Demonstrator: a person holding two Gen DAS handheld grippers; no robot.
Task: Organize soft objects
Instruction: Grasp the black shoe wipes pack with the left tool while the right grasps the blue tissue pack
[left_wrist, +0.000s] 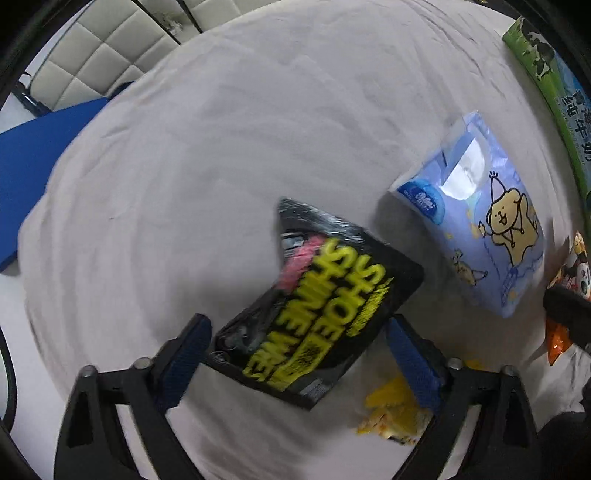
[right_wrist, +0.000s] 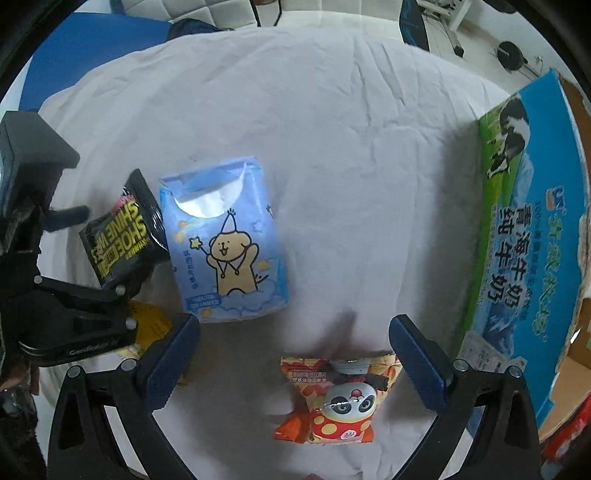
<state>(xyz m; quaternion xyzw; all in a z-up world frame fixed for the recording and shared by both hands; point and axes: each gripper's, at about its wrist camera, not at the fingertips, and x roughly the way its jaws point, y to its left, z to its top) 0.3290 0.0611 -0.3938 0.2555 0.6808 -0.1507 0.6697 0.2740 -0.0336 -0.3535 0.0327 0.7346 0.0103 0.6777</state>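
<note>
A black shoe shine wipes pack (left_wrist: 317, 314) lies on the white sheet between the open fingers of my left gripper (left_wrist: 299, 354); it also shows in the right wrist view (right_wrist: 122, 236). A blue tissue pack with a bear drawing (left_wrist: 476, 221) (right_wrist: 225, 240) lies to its right. An orange panda snack bag (right_wrist: 340, 398) lies between the open fingers of my right gripper (right_wrist: 295, 365), low in that view, and at the right edge of the left wrist view (left_wrist: 569, 295). A yellow packet (left_wrist: 395, 413) (right_wrist: 151, 325) lies under the left gripper.
A green and blue milk carton box (right_wrist: 532, 236) (left_wrist: 546, 85) stands at the right of the sheet. A blue mat (left_wrist: 33, 166) and a white quilted seat (left_wrist: 96, 55) are at the far left. The left gripper body (right_wrist: 55, 295) fills the right wrist view's left side.
</note>
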